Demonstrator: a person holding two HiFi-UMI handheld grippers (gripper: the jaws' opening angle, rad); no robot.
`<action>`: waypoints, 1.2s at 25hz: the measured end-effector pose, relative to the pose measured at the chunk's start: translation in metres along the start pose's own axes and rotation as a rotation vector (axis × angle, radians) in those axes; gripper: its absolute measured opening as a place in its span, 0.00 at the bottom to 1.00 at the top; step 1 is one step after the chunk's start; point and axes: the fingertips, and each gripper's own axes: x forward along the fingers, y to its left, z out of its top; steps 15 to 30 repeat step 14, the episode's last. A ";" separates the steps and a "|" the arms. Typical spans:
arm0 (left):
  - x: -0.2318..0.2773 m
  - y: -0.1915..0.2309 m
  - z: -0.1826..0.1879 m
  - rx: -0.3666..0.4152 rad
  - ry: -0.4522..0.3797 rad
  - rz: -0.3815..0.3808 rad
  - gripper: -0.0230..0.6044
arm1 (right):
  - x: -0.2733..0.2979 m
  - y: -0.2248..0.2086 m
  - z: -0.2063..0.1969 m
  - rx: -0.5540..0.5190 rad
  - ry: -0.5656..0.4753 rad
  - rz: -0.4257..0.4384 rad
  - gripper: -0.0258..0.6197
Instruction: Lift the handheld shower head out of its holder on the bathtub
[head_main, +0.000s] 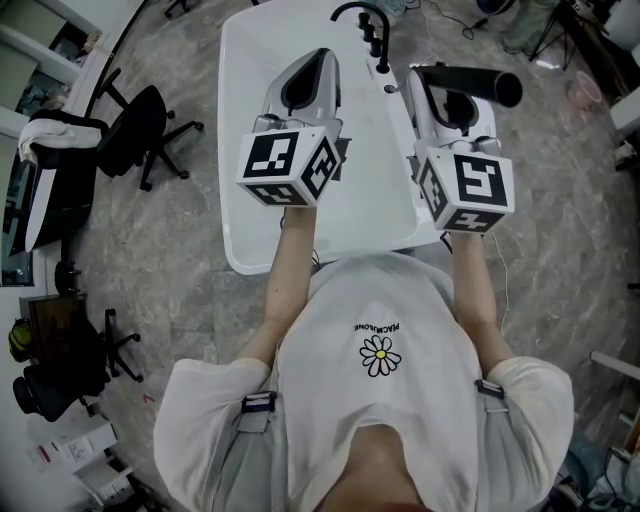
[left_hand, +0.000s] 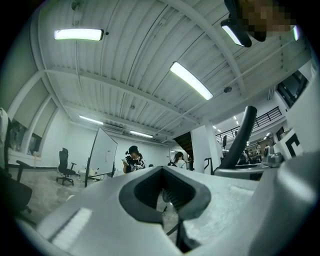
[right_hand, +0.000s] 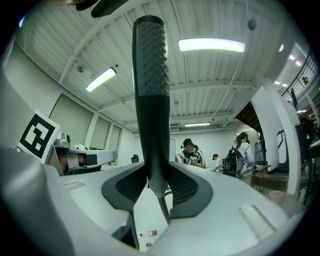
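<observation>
Pinching the handheld shower head (right_hand: 151, 90) near its lower end, my right gripper (right_hand: 157, 176) has both dark ribbed pads pressed on the smooth black handle, just above where a ridged hose (right_hand: 163, 207) leaves it. The wand is a long, slim black bar, and its upper stretch is covered in rows of small raised dots. In the right gripper view its long axis runs from 6 to 12 o'clock, with the dotted end at 12. In the head view it lies nearly level across the jaws, its free end pointing toward 3 o'clock, out past the right rim of the glossy white, round-cornered bathtub (head_main: 250, 150). A curved black faucet (head_main: 358, 12) stands on the tub's far rim at 12 o'clock, apart from the wand. My left gripper (left_hand: 162, 172) hangs over the tub at 9 o'clock of the right one, its matt grey pads pressed together at the tips with nothing between them.
</observation>
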 end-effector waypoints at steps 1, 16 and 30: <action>0.000 -0.001 -0.001 -0.001 0.000 -0.002 0.04 | -0.002 -0.002 -0.001 0.003 -0.001 -0.003 0.28; 0.011 -0.008 -0.004 -0.028 0.002 -0.033 0.04 | -0.003 -0.014 0.001 -0.034 0.011 -0.022 0.28; 0.011 -0.008 -0.004 -0.028 0.002 -0.033 0.04 | -0.003 -0.014 0.001 -0.034 0.011 -0.022 0.28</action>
